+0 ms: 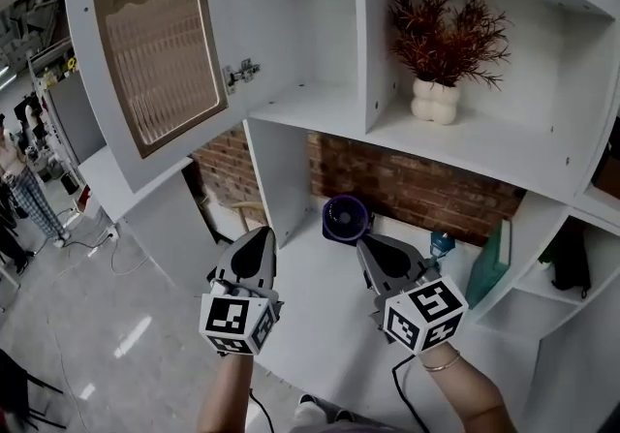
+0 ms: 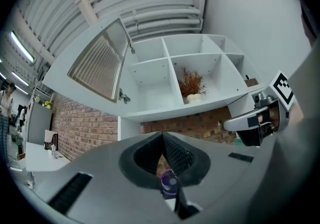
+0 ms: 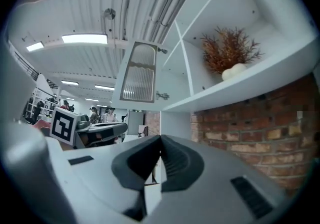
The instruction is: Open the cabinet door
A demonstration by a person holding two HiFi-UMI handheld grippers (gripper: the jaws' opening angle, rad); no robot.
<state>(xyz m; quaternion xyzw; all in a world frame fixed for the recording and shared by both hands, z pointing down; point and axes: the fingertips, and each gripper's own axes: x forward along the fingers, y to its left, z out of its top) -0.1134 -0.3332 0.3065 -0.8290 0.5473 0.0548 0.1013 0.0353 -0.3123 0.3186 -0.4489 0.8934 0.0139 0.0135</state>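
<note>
The white cabinet door (image 1: 145,44), with its ribbed glass panel, stands swung wide open at the upper left, and its hinge (image 1: 242,71) is bare at the cabinet's edge. The door (image 2: 100,67) also shows in the left gripper view, and from the right gripper view the door (image 3: 140,72) is seen high up. Both grippers hang well below the door, over the white counter (image 1: 310,324). My left gripper (image 1: 262,233) is shut and holds nothing. My right gripper (image 1: 366,243) beside it is also shut and holds nothing. Neither touches the cabinet.
A red-brown plant in a white vase (image 1: 436,97) stands on the open shelf. A purple fan (image 1: 346,218), a blue bottle (image 1: 442,243) and a green board (image 1: 489,262) stand on the counter by the brick wall (image 1: 417,191). People stand on the floor at far left.
</note>
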